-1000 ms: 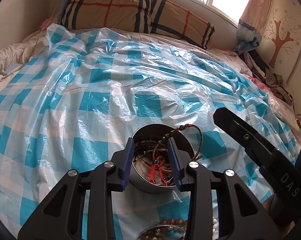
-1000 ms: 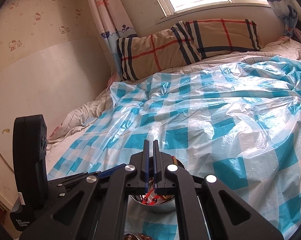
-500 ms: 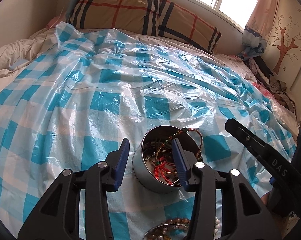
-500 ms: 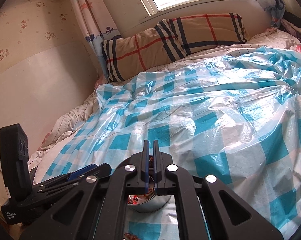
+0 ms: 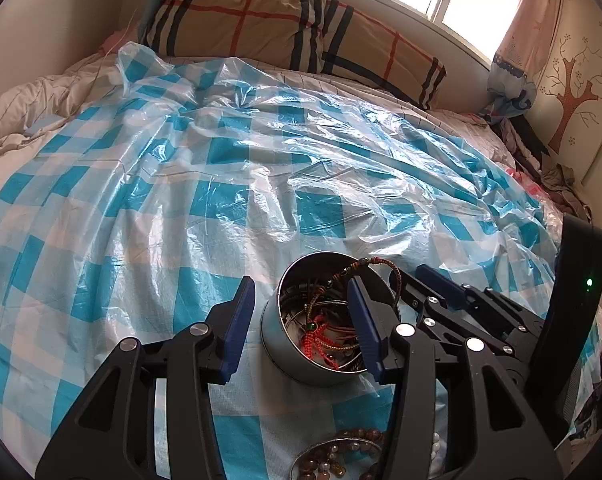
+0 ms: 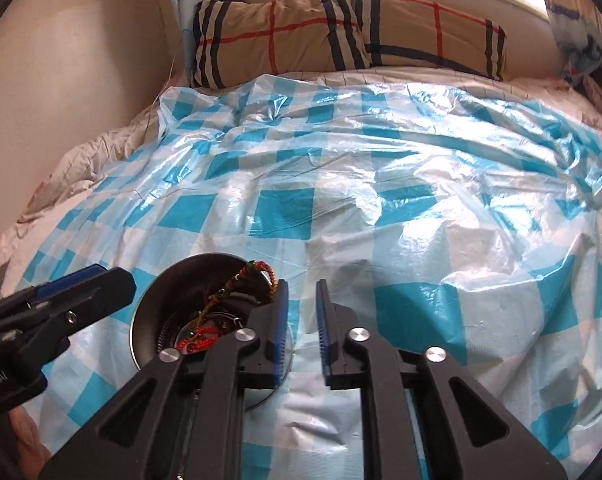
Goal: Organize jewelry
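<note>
A round metal tin (image 5: 285,344) stands on the blue-checked plastic sheet and holds bangles and a red knotted cord (image 5: 313,340). A braided brown bracelet (image 5: 385,263) hangs over its far right rim. My left gripper (image 5: 301,320) straddles the tin's left wall with its jaws opening; one pad is outside the wall, the other above the inside, neither pressing. My right gripper (image 6: 301,312) is just right of the tin (image 6: 169,300), beside the bracelet (image 6: 267,270). Its jaws are opening with nothing between them. It also shows in the left wrist view as the right gripper (image 5: 411,280).
A shallow round lid (image 5: 301,460) with brown and white beads lies at the near edge. The plastic sheet (image 6: 421,220) covers the bed up to a plaid pillow (image 6: 341,32). Clothes are piled at the far right (image 5: 557,184). The left gripper (image 6: 101,292) reaches in from the left.
The right gripper's jaws have gone from shut to apart, and it has dropped to the tin's right side. The left gripper's jaws have spread wider around the tin.
</note>
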Demonstrator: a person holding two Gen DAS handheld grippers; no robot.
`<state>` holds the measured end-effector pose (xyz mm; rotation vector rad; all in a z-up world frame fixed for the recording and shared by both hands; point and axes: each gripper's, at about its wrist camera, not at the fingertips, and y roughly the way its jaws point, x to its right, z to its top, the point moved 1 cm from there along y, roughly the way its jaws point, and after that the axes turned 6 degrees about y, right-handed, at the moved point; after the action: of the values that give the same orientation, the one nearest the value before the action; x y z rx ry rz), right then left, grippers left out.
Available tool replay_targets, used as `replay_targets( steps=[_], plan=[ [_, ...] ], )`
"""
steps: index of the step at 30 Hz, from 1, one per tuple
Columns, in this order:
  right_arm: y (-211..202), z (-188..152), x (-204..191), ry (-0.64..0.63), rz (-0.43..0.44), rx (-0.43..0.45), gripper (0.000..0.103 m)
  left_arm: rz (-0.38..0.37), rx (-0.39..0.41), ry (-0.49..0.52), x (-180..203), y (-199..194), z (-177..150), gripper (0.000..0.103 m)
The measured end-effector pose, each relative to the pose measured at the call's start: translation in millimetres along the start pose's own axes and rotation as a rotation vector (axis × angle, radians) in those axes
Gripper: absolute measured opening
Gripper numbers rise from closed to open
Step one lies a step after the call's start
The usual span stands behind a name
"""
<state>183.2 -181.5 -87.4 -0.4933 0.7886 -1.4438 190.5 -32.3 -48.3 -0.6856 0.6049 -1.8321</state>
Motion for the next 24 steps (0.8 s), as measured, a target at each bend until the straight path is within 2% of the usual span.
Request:
replay_targets(
  steps=[1, 3, 6, 9, 11, 16, 17, 19, 24],
  plan=[
    [-4, -1, -5, -0.031, 0.010, 0.017, 0.048, 0.000, 0.000, -0.005, -1, -2, 0, 0.047],
    [-2, -4, -18, -0.098, 0.047, -0.011, 0.048, -0.001, 0.000, -0.009, -1, -6, 0, 0.048],
    [-2, -11, -29, -0.156, 0.029, -0.034, 0.048, 0.005, 0.002, 0.010, 3, -17, -2, 0.048],
    [-17, -10, -17, -0.102, 0.038, -0.018, 0.053, 0.012, -0.016, 0.034, 2, -28, -12, 0.050],
    [-29, -12, 0, -0.027, 0.085, -0.030, 0.054, 0.007, -0.041, 0.045, 0, -33, -21, 0.050],
    [-53, -38, 51, 0.158, 0.218, -0.136, 0.054, -0.013, -0.115, 0.129, 3, -41, -42, 0.050],
    [-57, -44, 57, 0.173, 0.241, -0.158, 0.050, -0.018, -0.132, 0.153, 6, -42, -46, 0.050],
    [-65, -55, 64, 0.178, 0.276, -0.197, 0.044, -0.028, -0.168, 0.197, 12, -40, -54, 0.050],
    [-72, -69, 48, 0.093, 0.313, -0.258, 0.042, -0.031, -0.237, 0.269, 20, -29, -66, 0.050]
  ],
)
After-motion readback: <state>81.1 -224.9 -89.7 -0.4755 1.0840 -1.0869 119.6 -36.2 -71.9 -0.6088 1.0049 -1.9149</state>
